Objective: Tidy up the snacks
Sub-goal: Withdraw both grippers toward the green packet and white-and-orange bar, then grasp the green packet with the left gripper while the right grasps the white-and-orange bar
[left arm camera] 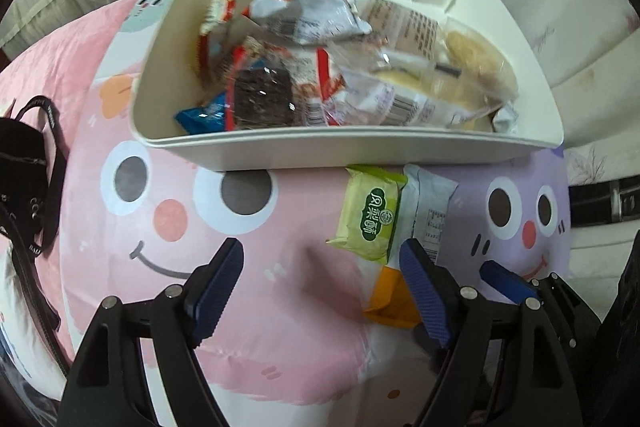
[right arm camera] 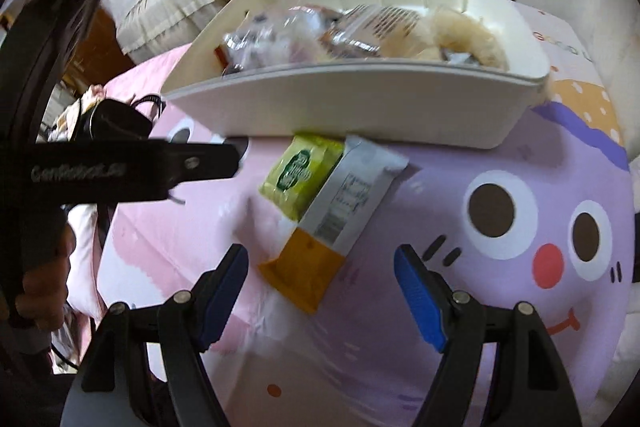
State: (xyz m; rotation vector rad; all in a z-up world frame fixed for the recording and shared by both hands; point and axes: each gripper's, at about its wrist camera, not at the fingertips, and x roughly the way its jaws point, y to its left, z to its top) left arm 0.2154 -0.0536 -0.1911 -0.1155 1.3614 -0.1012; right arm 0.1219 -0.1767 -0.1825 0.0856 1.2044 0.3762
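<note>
A: Biggest first: the white bin (left arm camera: 352,151) is sitting on the cartoon bedspread (left arm camera: 248,307), already piled w/ wrapped snacks (left arm camera: 304,67). We're judging it stiff plastic, prob. light even loaded. No need to lift it.

B: Agreed. Next down, the white-and-orange packet (right arm camera: 344,203) is lying on the spread just in front of the bin, its top end touching or nearly touching the bin wall. Long, flat, film wrapper, so we're expecting slippery and crinkly, contents maybe crumbly. We're thinking take it across the narrow width, mid-body, not by the orange end.

A: Smallest, the green pastry pack (left arm camera: 370,215) is sitting right beside it on the left, edges touching or overlapping, can't tell which. Soft, light, prob. fragile inside. We're favouring a gentle pinch on the long sides.

B: Grippers? Our right gripper (right arm camera: 320,291) is hovering above the orange end, jaws apart, nothing between them.

A: Left gripper (left arm camera: 320,283) is also spread wide and empty, w/ the green pack just ahead of its right finger. Neither's touching a snack yet.
</note>
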